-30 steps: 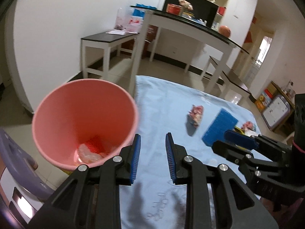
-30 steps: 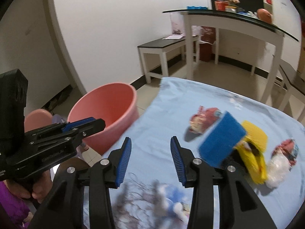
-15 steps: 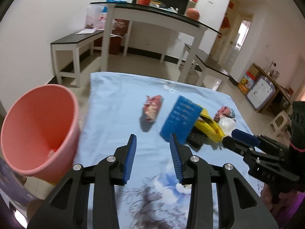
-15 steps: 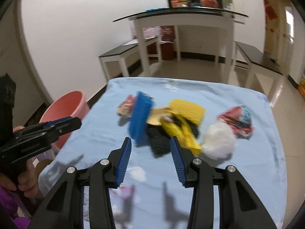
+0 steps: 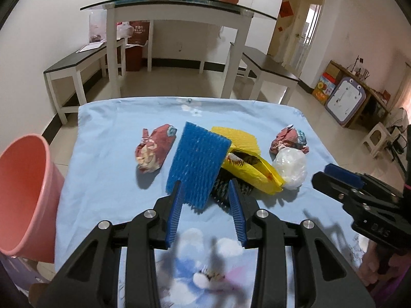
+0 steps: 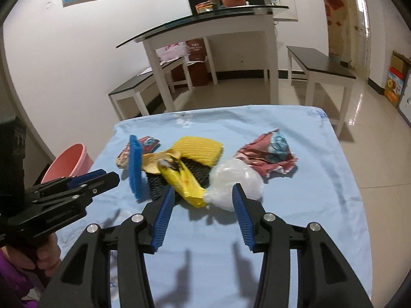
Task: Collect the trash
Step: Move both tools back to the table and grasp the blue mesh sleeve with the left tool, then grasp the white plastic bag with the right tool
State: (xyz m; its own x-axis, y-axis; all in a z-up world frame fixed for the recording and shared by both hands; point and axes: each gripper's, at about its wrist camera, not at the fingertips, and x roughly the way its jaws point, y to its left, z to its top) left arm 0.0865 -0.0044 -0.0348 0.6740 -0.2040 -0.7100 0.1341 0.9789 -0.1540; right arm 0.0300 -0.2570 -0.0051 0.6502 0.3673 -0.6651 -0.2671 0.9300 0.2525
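A pile of trash lies on the blue-clothed table (image 5: 102,179): a blue foam net (image 5: 197,164), a yellow bag (image 5: 254,169), a black net under it, a yellow foam net (image 5: 236,138), a white plastic bag (image 5: 290,166) and two crumpled red wrappers (image 5: 154,151). My left gripper (image 5: 205,187) is open just short of the blue net's near edge, its pads not pressing it. My right gripper (image 6: 203,192) has its jaws opening in front of the yellow bag (image 6: 185,179) and the white plastic bag (image 6: 239,177), holding nothing. A pink bin (image 5: 23,200) stands off the table's left side.
Beyond the table are a glass-topped white table (image 5: 179,2) and two dark-topped benches (image 5: 77,61) on a tiled floor. Boxes and a small board (image 5: 344,102) stand by the right wall. A hand (image 6: 46,256) holds the left gripper (image 6: 102,177).
Both views have swung from the pink bin toward the trash pile, which now sits right in front of the fingers. The jaws of both grippers stand wider than before.
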